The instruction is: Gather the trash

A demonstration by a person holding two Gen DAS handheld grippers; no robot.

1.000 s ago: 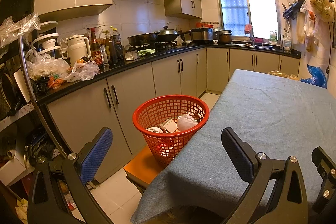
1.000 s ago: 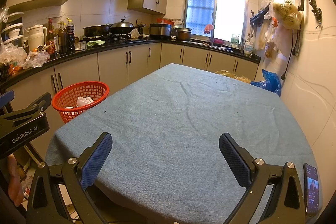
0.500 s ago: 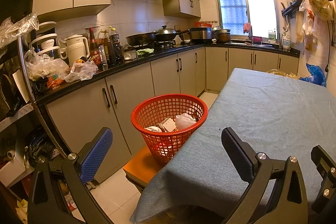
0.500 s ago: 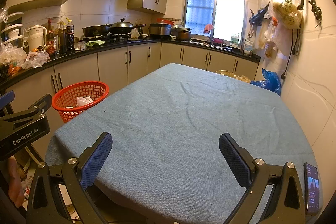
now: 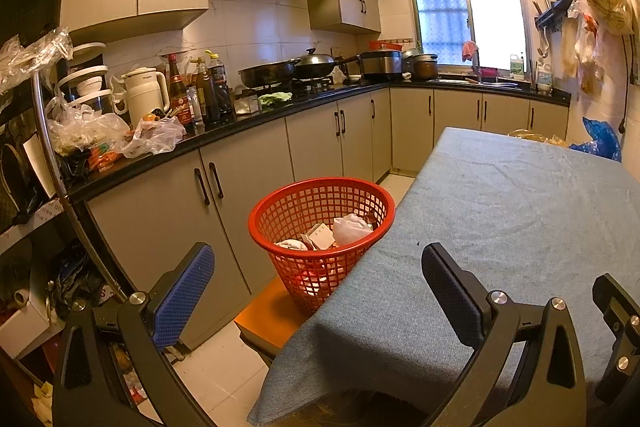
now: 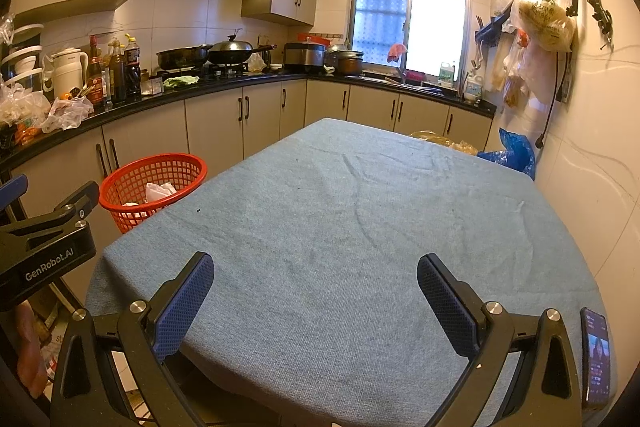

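Nearest, the left gripper (image 5: 316, 291) and right gripper (image 6: 314, 291) both hang with fingers spread wide, holding nothing. Past them, crumpled trash (image 5: 350, 229) sits in the red basket (image 5: 320, 191) on an orange stool (image 5: 268, 319) beside the blue-clothed table (image 6: 360, 227).

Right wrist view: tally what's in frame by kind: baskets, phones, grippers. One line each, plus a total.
red basket: 1
phone: 1
grippers: 2, the left gripper and the right gripper, both open and empty
Total: 4
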